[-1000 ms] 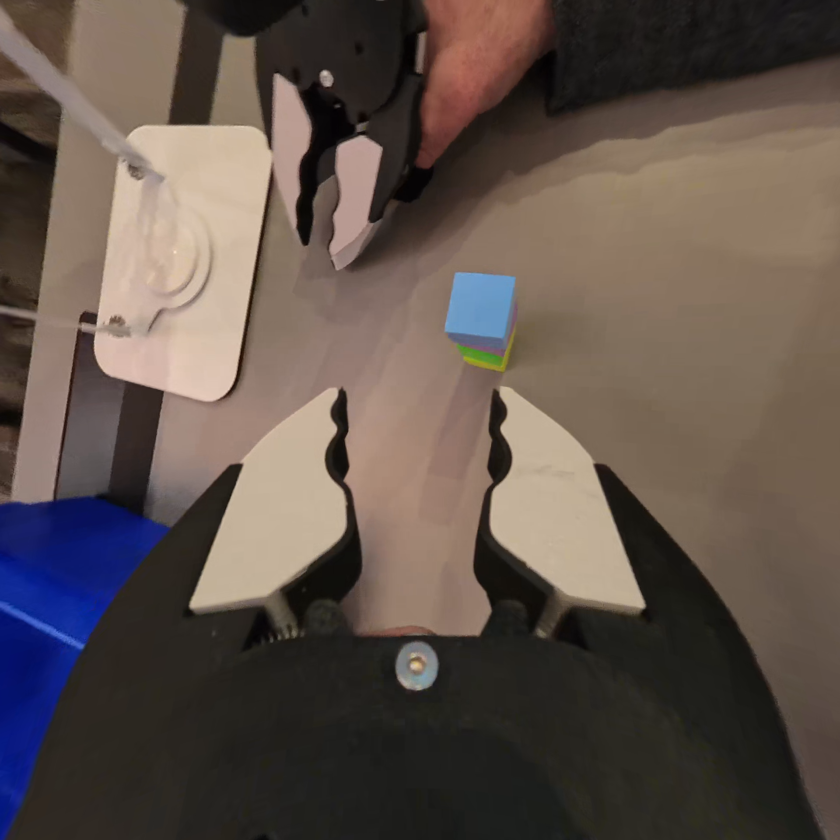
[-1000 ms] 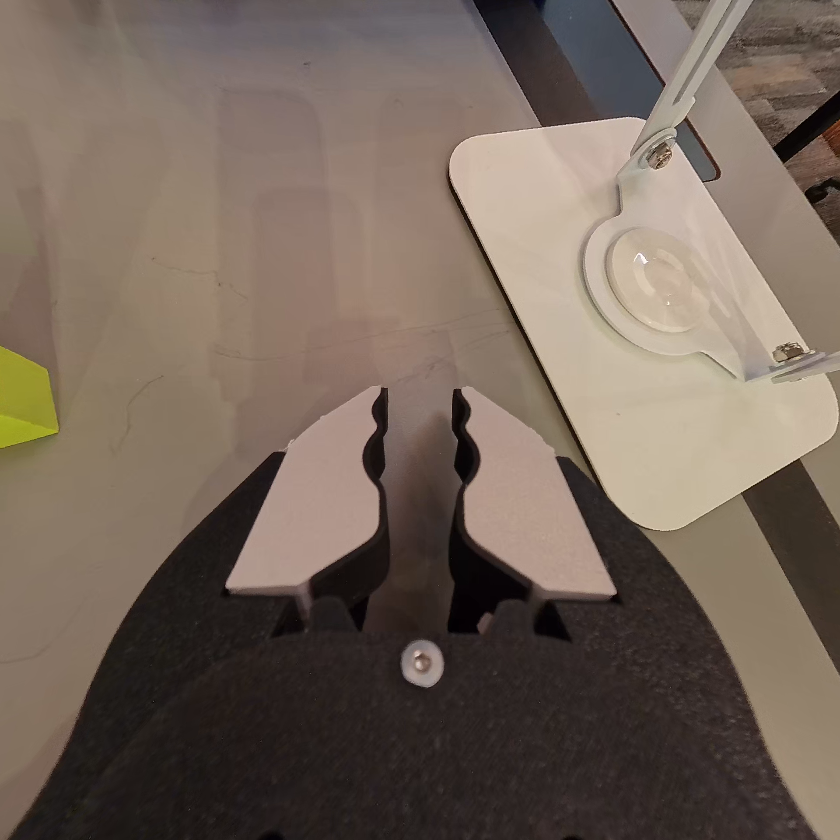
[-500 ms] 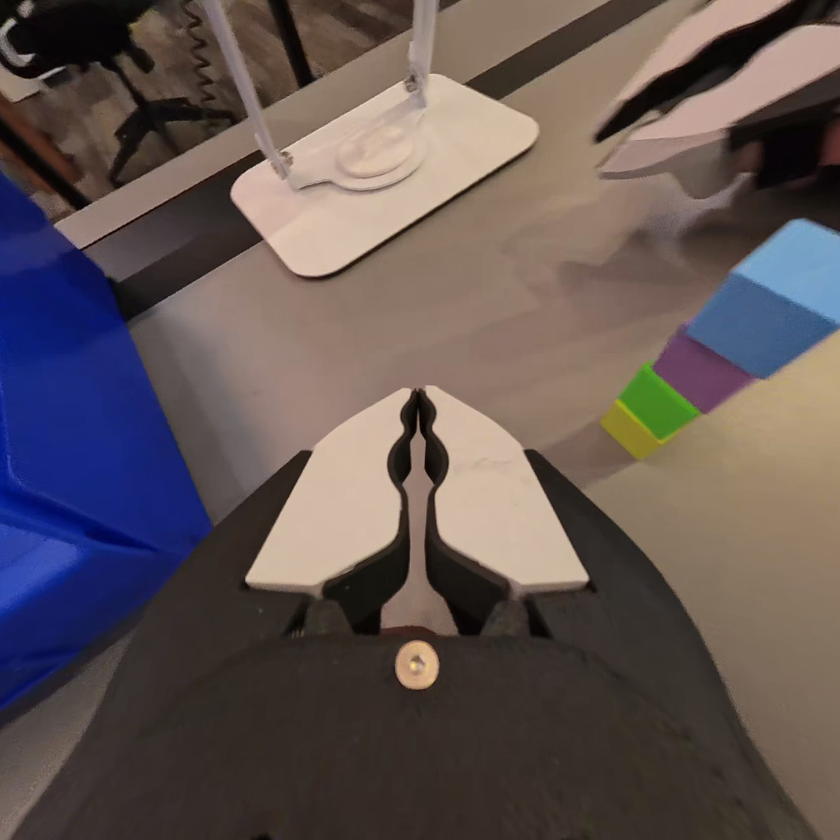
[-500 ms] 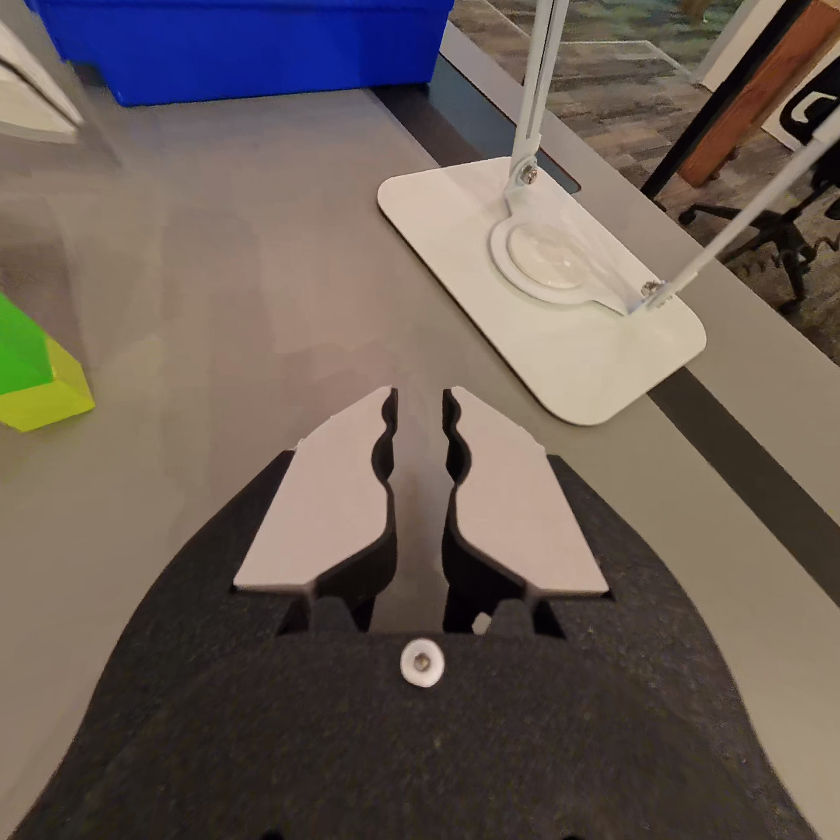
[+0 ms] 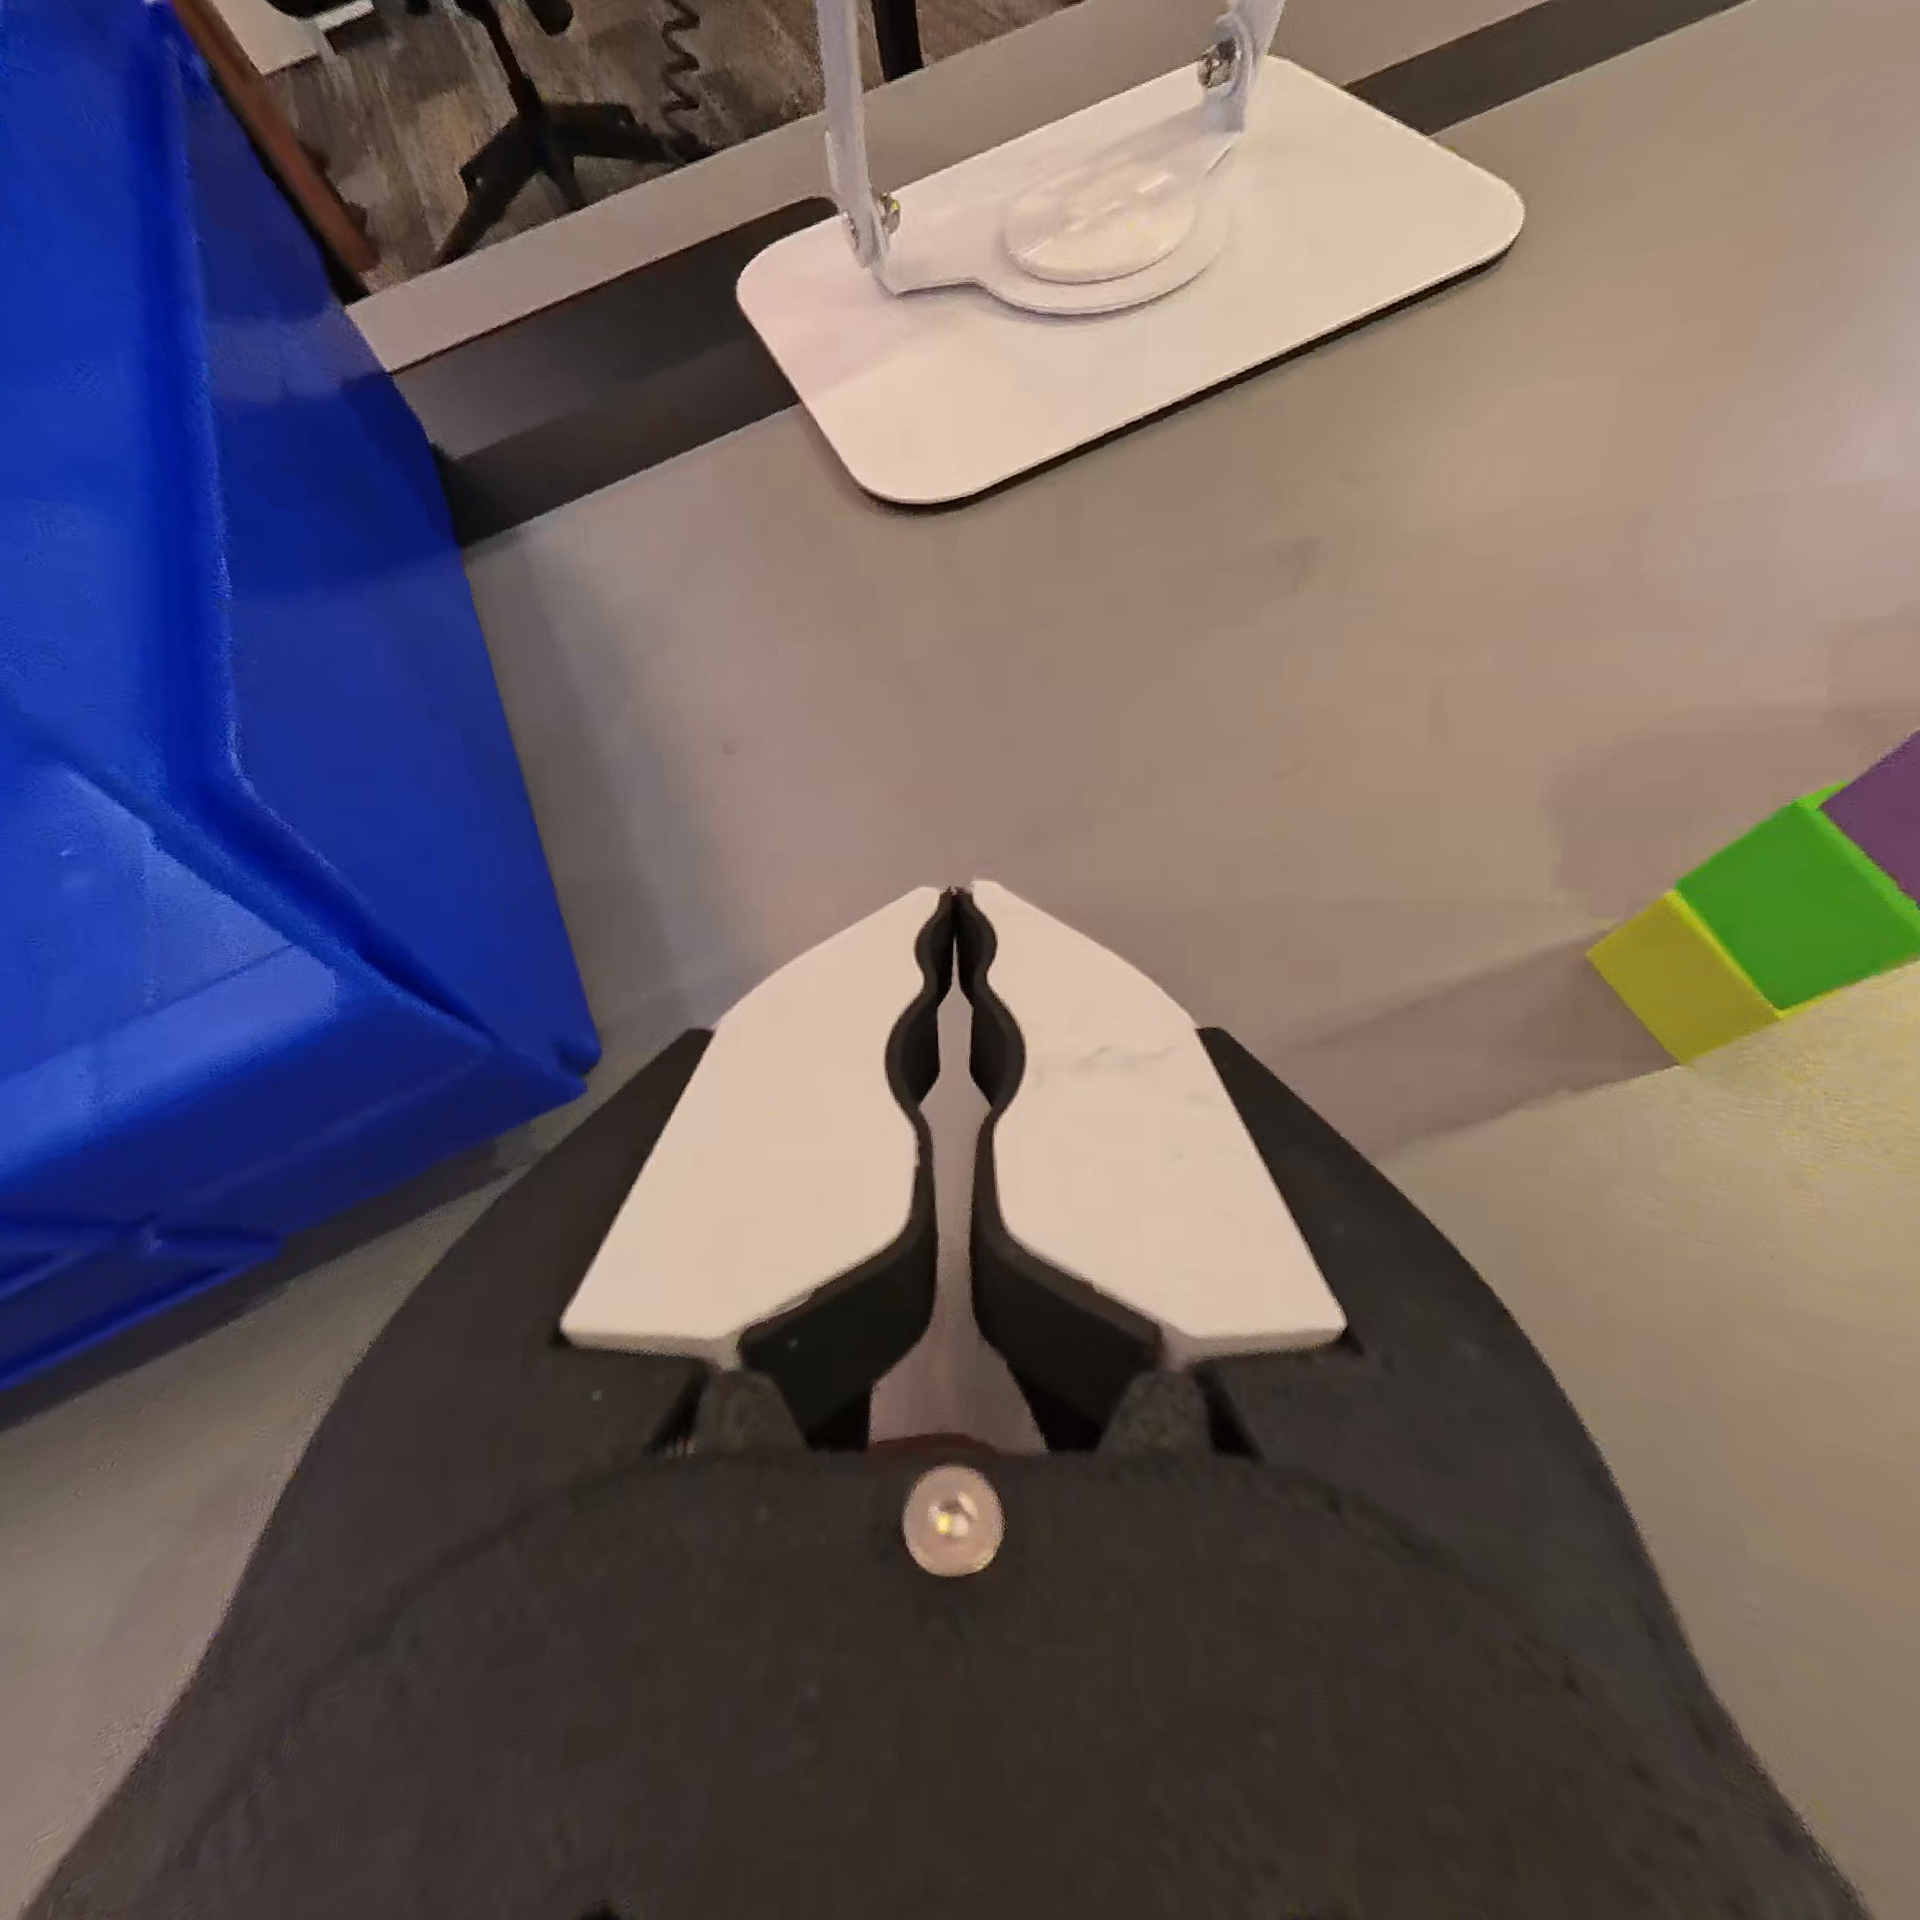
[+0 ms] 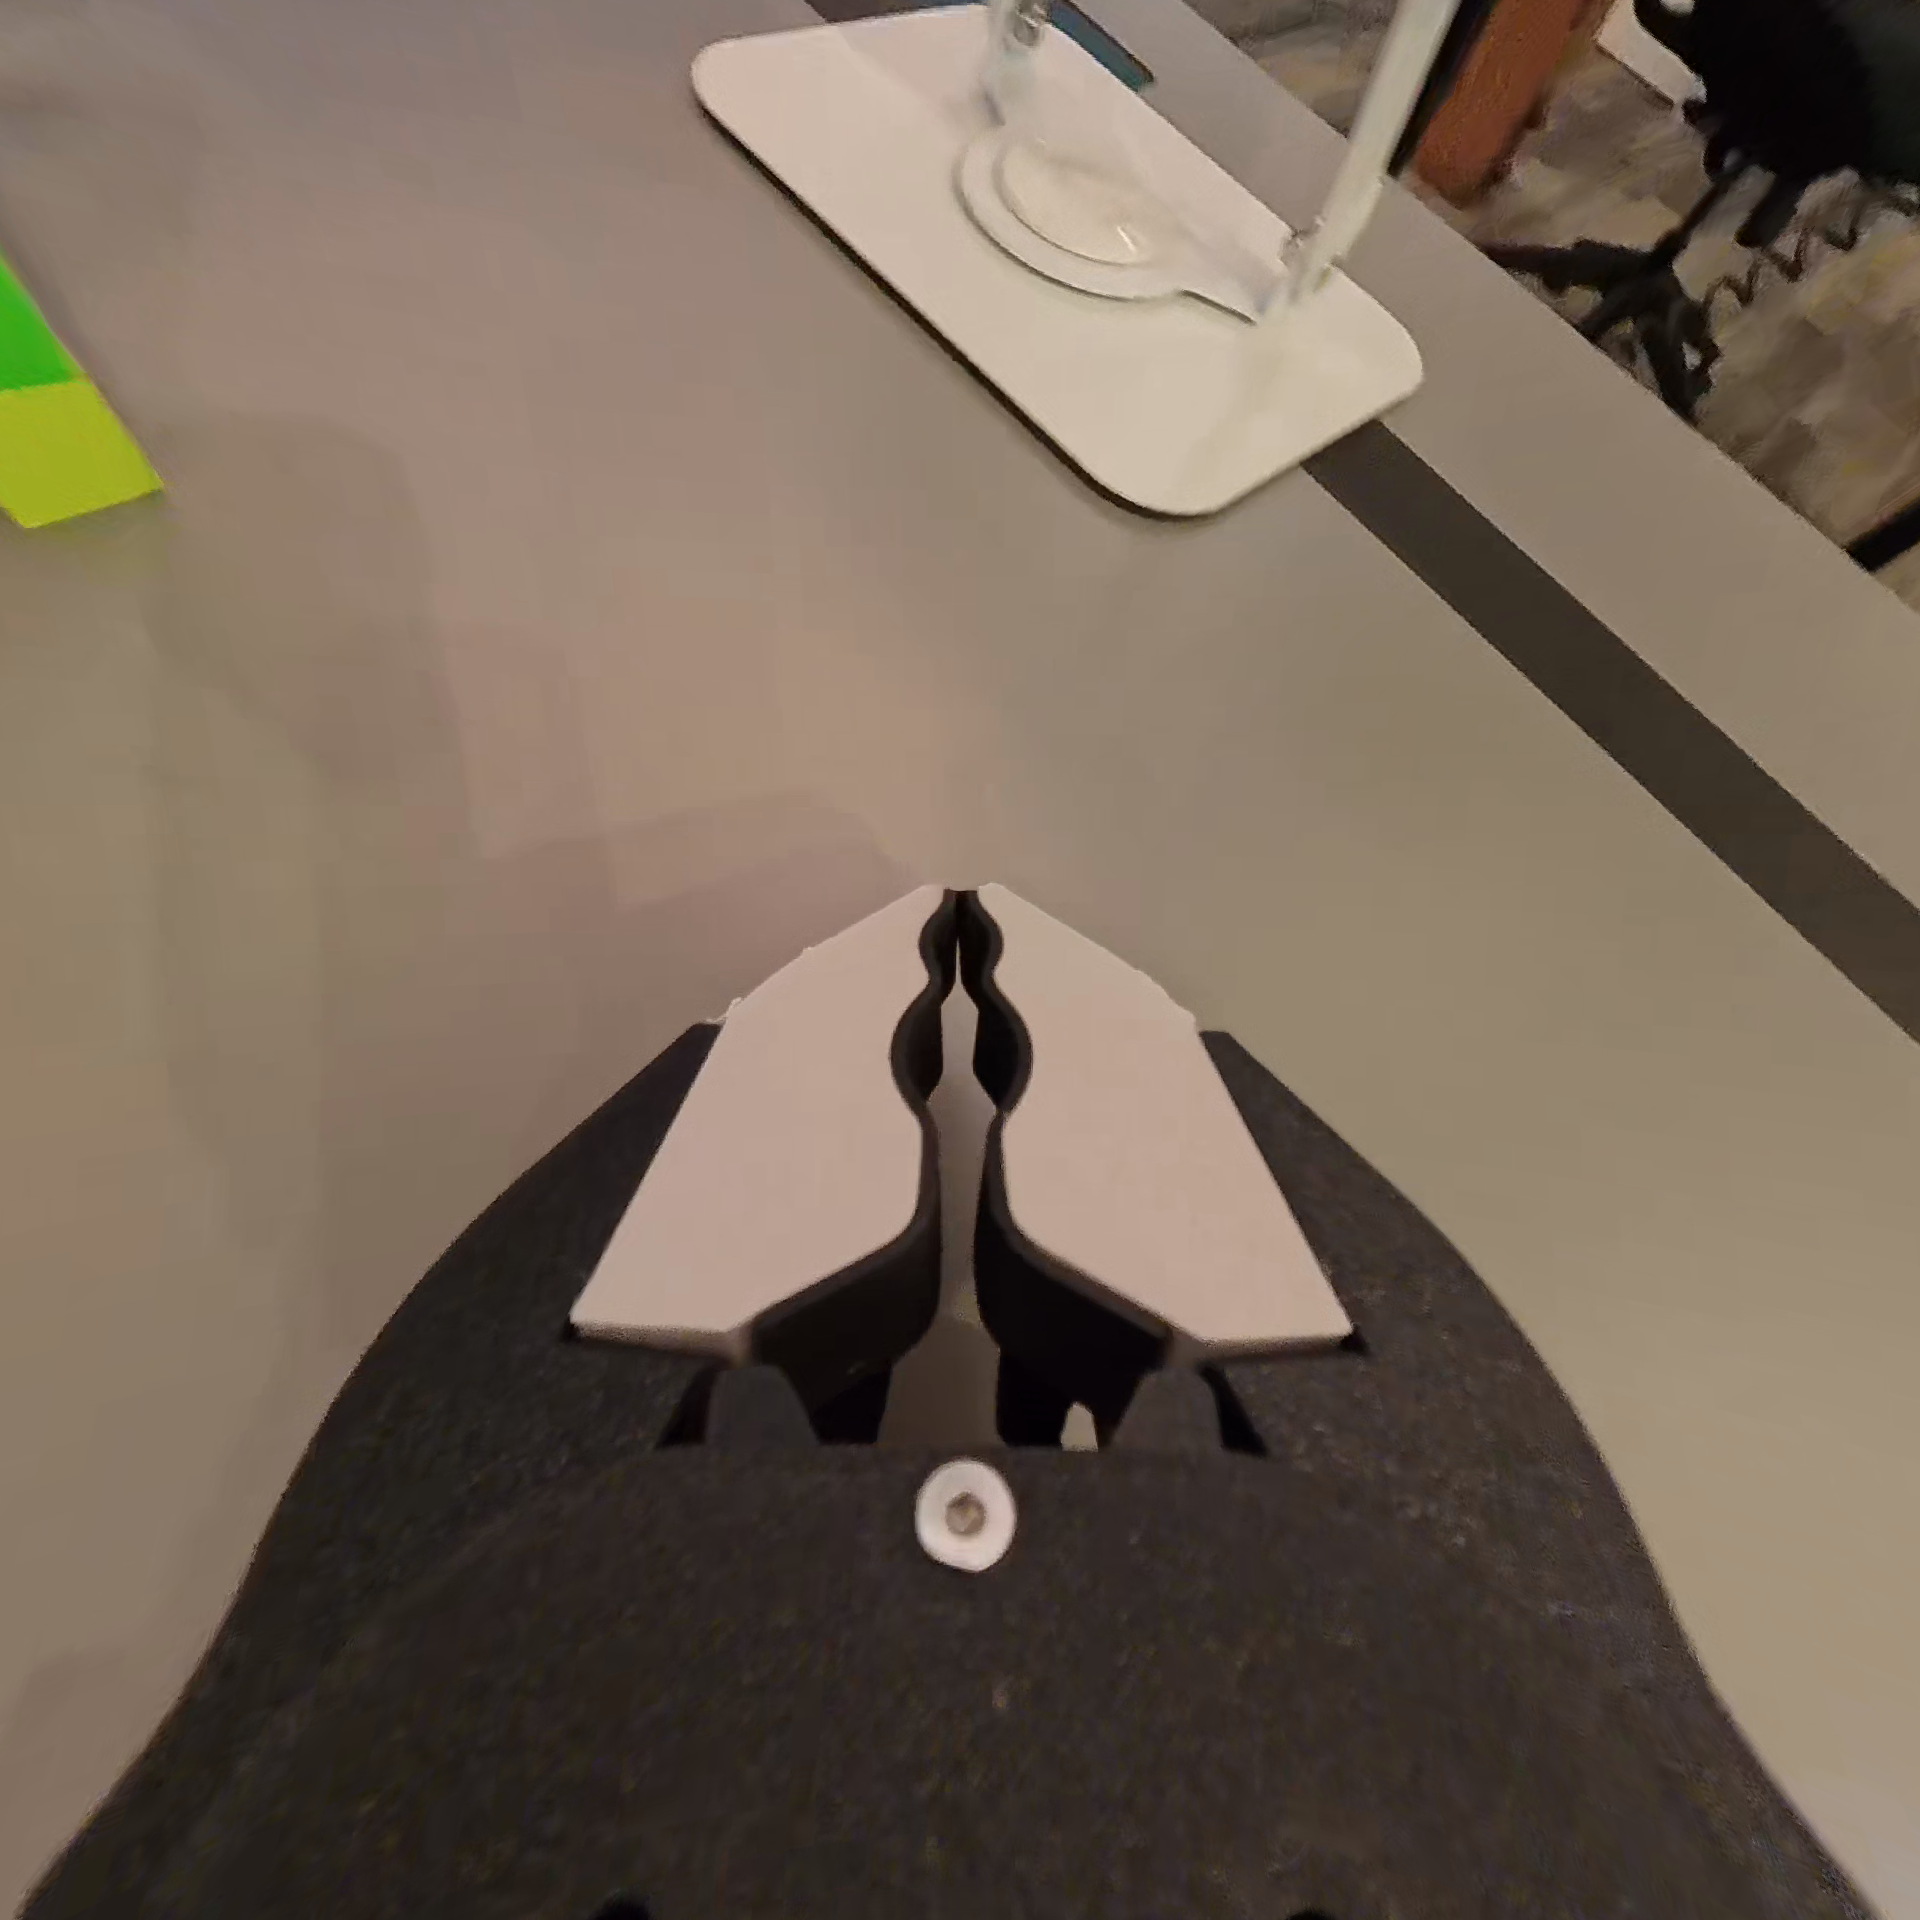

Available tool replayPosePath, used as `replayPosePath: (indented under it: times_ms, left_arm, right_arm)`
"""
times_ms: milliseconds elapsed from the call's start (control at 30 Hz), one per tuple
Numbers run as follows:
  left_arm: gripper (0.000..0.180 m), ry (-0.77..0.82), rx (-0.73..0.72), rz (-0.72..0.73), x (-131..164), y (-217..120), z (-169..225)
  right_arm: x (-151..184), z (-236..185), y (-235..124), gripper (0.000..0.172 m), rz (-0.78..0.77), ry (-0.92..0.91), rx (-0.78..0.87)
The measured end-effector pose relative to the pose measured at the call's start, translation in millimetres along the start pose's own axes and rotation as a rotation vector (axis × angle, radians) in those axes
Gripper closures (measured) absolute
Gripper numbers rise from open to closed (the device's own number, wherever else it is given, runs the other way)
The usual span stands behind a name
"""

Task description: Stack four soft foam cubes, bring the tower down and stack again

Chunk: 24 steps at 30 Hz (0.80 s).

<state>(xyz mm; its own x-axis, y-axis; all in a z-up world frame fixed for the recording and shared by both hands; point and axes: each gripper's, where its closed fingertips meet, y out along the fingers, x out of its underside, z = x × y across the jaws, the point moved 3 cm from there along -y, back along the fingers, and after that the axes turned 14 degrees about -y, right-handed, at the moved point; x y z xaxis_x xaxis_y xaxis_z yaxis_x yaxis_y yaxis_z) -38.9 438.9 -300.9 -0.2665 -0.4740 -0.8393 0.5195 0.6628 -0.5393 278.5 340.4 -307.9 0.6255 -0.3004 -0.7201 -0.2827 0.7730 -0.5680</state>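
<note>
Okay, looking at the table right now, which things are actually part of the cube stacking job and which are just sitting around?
Part of the job:
yellow cube
green cube on it
purple cube above, cut off by the frame edge
left gripper, shut, empty
right gripper, shut, empty

Just sitting around:
blue bin
white stand base
office chair

Seen from the left hand-held gripper (image 5: 954, 891), a bin (image 5: 208, 727) stands on the table (image 5: 1143, 675) to its left, a stand base (image 5: 1143, 343) lies ahead near the far edge, and stacked cubes (image 5: 1766, 935) rise to its right. From the right hand-held gripper (image 6: 964, 889), the cubes (image 6: 52, 436) are to its left and the base (image 6: 1091, 312) ahead to the right.
</note>
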Motion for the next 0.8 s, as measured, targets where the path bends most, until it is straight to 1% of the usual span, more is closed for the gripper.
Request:
replayPosePath:
  times_ms: [67, 167, 367, 467, 600, 667, 700, 733, 800]
  left_arm:
    - [0.18, -0.004, -0.007, 0.0, 0, 0, -1]
    - [0.18, 0.003, -0.046, -0.02, 3, 0, -7]
    - [0.18, -0.092, -0.059, -0.03, 12, -14, -18]
    - [0.18, -0.101, -0.07, -0.05, 20, -22, -18]
    - [0.18, -0.121, -0.078, -0.079, 27, -26, -12]
    - [0.18, -0.127, -0.052, -0.099, 28, -22, 3]
    - [0.18, -0.121, -0.02, -0.115, 28, -17, 18]
    - [0.18, -0.12, 0.026, -0.136, 27, -10, 39]
    - [0.18, -0.074, 0.147, -0.192, 24, 8, 97]
  right_arm:
    - [5, 7, 1, 0.172, -0.016, 0.029, 0.007]
    - [10, 11, 0, 0.172, -0.041, 0.024, 0.022]
    - [28, 27, -3, 0.172, -0.089, 0.036, 0.04]
    - [46, 40, -8, 0.172, -0.143, 0.053, 0.058]
    - [57, 54, -16, 0.172, -0.134, 0.108, 0.073]
    - [58, 56, -18, 0.172, -0.133, 0.121, 0.076]
    - [59, 56, -18, 0.172, -0.132, 0.122, 0.075]
    - [59, 56, -18, 0.172, -0.133, 0.12, 0.073]
    - [59, 55, -17, 0.172, -0.137, 0.114, 0.068]
